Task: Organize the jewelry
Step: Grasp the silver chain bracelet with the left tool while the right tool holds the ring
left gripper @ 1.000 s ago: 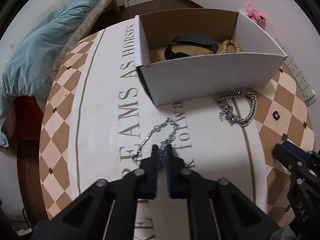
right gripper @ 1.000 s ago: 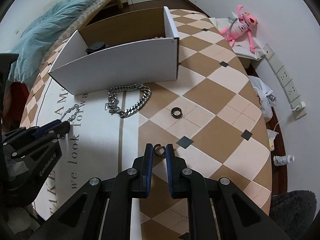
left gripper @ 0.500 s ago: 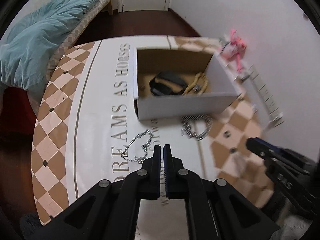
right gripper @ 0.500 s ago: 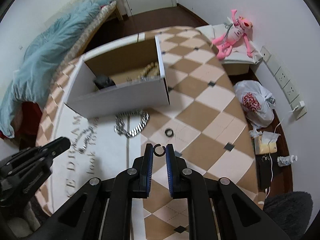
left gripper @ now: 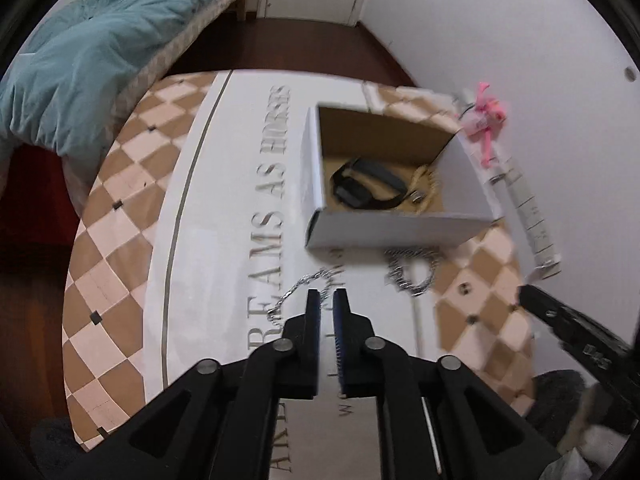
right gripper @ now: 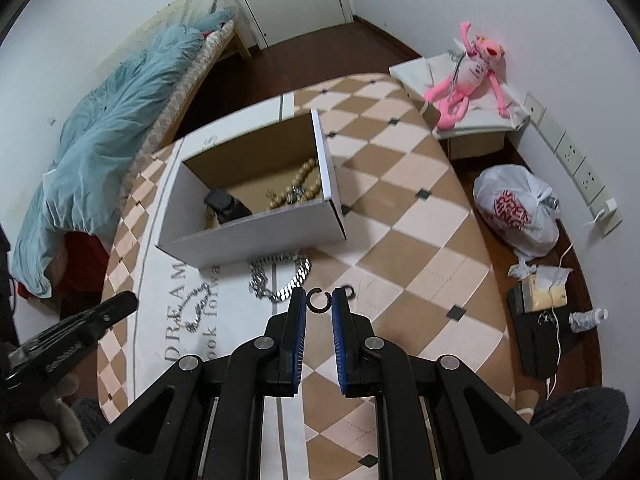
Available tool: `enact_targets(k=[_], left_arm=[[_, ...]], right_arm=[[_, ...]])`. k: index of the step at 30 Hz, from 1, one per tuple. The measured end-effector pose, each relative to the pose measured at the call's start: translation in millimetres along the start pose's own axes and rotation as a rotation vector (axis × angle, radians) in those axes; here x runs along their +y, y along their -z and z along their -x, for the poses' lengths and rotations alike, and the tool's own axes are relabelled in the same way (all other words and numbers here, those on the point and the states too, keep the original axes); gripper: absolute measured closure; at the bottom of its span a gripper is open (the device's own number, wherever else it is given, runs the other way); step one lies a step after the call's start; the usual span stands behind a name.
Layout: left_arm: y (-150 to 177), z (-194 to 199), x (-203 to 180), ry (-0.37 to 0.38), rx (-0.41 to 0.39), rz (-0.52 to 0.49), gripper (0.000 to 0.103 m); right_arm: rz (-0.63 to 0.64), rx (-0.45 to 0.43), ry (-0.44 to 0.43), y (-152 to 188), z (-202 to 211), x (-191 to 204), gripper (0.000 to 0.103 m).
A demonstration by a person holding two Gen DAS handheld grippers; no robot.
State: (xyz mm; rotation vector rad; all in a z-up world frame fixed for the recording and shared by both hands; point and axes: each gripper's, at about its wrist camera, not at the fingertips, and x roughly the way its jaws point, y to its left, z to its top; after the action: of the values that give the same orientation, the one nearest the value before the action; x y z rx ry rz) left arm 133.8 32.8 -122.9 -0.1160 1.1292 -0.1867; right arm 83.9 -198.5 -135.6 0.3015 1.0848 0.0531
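My right gripper (right gripper: 319, 300) is shut on a small black open ring (right gripper: 319, 301), held above the checked table (right gripper: 404, 248). A second dark ring (right gripper: 349, 291) lies on the table just behind its right fingertip. My left gripper (left gripper: 326, 296) hangs above the table with its jaws opening and nothing between them. The thin silver chain (left gripper: 298, 289) lies on the table below it. A thick silver chain (right gripper: 280, 276) rests in front of the white cardboard box (right gripper: 256, 236). The box holds a black band (left gripper: 360, 186) and wooden beads (right gripper: 304, 184).
A bed with a teal blanket (right gripper: 104, 152) stands left of the table. A pink plush toy (right gripper: 468, 76) lies on a low white stand at the far right. A white plastic bag (right gripper: 516, 212), tissues and cables sit on the floor under wall sockets (right gripper: 576, 168).
Both grippers have risen away from the table. The right one lifted the black ring with it. The left one came up without the thin chain, and its jaws have parted a little.
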Motion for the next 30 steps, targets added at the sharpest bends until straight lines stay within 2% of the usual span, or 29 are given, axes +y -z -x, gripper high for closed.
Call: enact_targets(k=[1, 2, 3, 6, 10, 11, 12, 13, 14, 16, 17, 22, 26, 30], left_arm=[[2, -7, -1, -0.025, 0.001, -0.014, 0.069], [3, -14, -3, -0.049, 0.004, -0.028, 0.037], [4, -19, -4, -0.068, 0.004, -0.038, 0.027], [7, -39, -11, -0.159, 0.025, -0.093, 0.026], [12, -68, -19, -0.242, 0.078, -0.171, 0.025], [13, -67, -19, -0.235, 0.048, -0.178, 0.028], [13, -68, -20, -0.236, 0.05, -0.186, 0.03], [12, -67, -20, -0.215, 0.049, -0.186, 0.043], [11, -66, -20, -0.157, 0.064, -0.175, 0.075], [10, -64, -23, -0.151, 0.08, -0.175, 0.097], [11, -64, -23, -0.145, 0.081, -0.176, 0.099], [22, -50, -8, -0.005, 0.104, -0.058, 0.101], [29, -24, 2, 0.063, 0.084, 0.012, 0.101], [27, 3, 3, 0.11, 0.051, 0.034, 0.102]], right_arm=[[-0.003, 0.011, 0.003, 3, -5, -1, 0.09], [-0.006, 0.016, 0.007, 4, -7, -3, 0.09], [-0.009, 0.024, 0.012, 7, -10, -4, 0.09], [-0.012, 0.036, 0.031, 11, -16, -9, 0.09], [-0.021, 0.049, 0.046, 13, -23, -14, 0.09], [-0.023, 0.051, 0.049, 14, -24, -15, 0.09], [-0.025, 0.052, 0.051, 14, -24, -16, 0.09], [-0.027, 0.052, 0.052, 14, -25, -16, 0.09], [-0.029, 0.054, 0.052, 14, -25, -16, 0.09], [-0.03, 0.056, 0.053, 14, -26, -16, 0.09], [-0.03, 0.057, 0.052, 14, -26, -16, 0.09], [-0.029, 0.047, 0.036, 11, -19, -15, 0.09], [-0.024, 0.03, 0.016, 8, -8, -12, 0.09], [-0.019, 0.014, -0.008, 3, 3, -8, 0.09]])
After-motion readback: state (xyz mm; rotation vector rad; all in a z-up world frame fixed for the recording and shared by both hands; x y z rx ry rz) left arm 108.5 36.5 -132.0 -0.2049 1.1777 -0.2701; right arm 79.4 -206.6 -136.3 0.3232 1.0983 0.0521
